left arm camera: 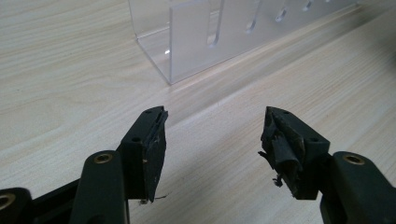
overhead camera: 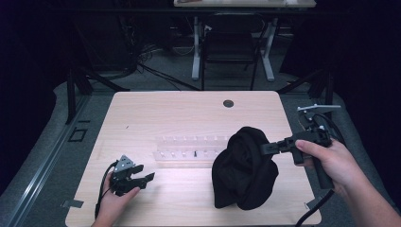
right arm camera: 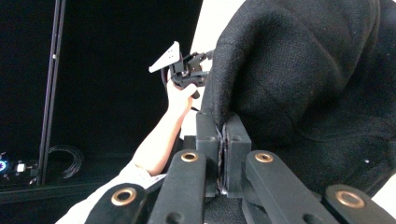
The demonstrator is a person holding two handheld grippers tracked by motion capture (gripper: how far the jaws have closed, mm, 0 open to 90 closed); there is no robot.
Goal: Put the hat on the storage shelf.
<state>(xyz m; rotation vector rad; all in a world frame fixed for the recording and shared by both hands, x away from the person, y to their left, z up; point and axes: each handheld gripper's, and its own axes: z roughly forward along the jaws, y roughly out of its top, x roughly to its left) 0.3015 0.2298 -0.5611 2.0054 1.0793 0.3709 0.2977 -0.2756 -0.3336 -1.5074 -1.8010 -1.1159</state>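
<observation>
- The black cloth (overhead camera: 243,170) is seen at lower centre-right of the high view, bunched, its lower part on the worktop (overhead camera: 142,113).
- Its upper edge is pinched by the right claw (overhead camera: 265,148), jaws closed on the fabric, held level from the right.
- The left claw (overhead camera: 142,178), jaws spread wide and empty, is rested low at lower left.
- A clear slotted rack (overhead camera: 189,147) lies between them.

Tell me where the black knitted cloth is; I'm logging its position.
In the high view the black knitted cloth hangs at the table's right front, pinched by the right tongs, beside the clear acrylic rack.
</observation>
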